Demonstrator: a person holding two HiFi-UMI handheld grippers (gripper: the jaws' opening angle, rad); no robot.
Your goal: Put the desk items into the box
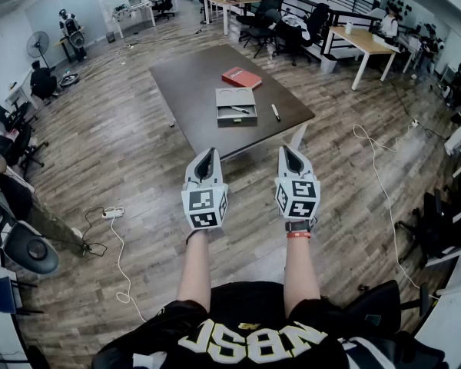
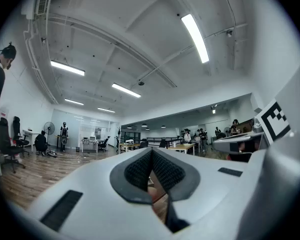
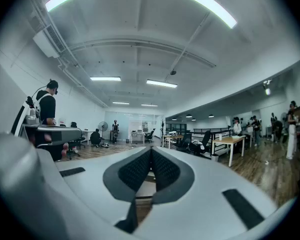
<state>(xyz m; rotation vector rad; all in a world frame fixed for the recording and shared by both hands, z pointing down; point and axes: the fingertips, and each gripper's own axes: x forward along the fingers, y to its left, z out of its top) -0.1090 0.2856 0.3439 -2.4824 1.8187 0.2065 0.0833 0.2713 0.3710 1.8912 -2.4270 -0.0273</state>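
The box (image 1: 237, 121) sits open on the dark table (image 1: 188, 91), near the table's edge closest to us. Inside it lies a thin item (image 1: 240, 110), perhaps a pen, though it is too small for us to be sure. A red notebook (image 1: 241, 77) lies on the table just behind the box, and a pen (image 1: 276, 112) lies just to the right of the box, apart from its wall. We hold both grippers up in the air, well short of the box and apart from the table, side by side with the tips pointing toward it. The left gripper (image 1: 207, 154) has its jaws pressed together with nothing between them, and its own view shows the dark pads (image 2: 140, 171) meeting at the tip. The right gripper (image 1: 286, 151) is clenched the same way, and it too is empty in its own view (image 3: 151, 150). A red band (image 1: 298, 234) circles the right wrist. A white cable (image 1: 380, 179) trails over the wooden floor to the right of the box, and a pale desk (image 1: 363, 41) stands further off behind it.
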